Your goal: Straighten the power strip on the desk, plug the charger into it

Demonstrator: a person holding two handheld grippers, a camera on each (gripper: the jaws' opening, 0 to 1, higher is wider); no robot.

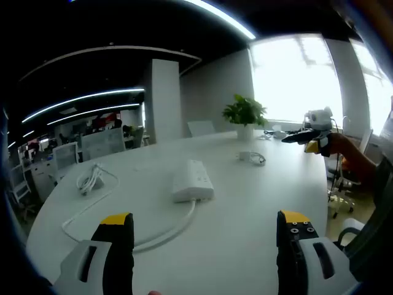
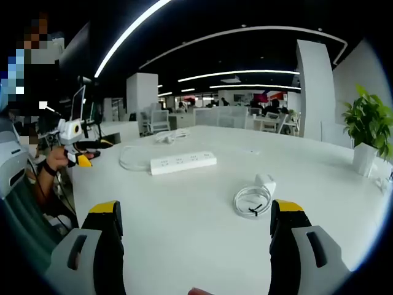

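Observation:
A white power strip (image 1: 192, 180) lies on the white desk (image 1: 245, 203), its cable (image 1: 116, 236) looping toward the near edge. In the right gripper view the power strip (image 2: 183, 163) lies crosswise at mid-desk. A white charger with a coiled cable (image 2: 256, 198) rests nearer to my right gripper (image 2: 195, 236), which is open and holds nothing. The charger (image 1: 252, 157) sits far beyond the strip in the left gripper view. My left gripper (image 1: 206, 236) is open above the desk's near side. The right gripper (image 1: 310, 136) enters that view from the right, held by a hand.
A potted plant (image 1: 245, 115) stands at the desk's far side, also seen as the plant (image 2: 370, 132) at right. A white cable bundle (image 1: 89, 179) lies left of the strip. A person (image 2: 31, 166) stands at the desk's left edge. Office chairs and desks fill the background.

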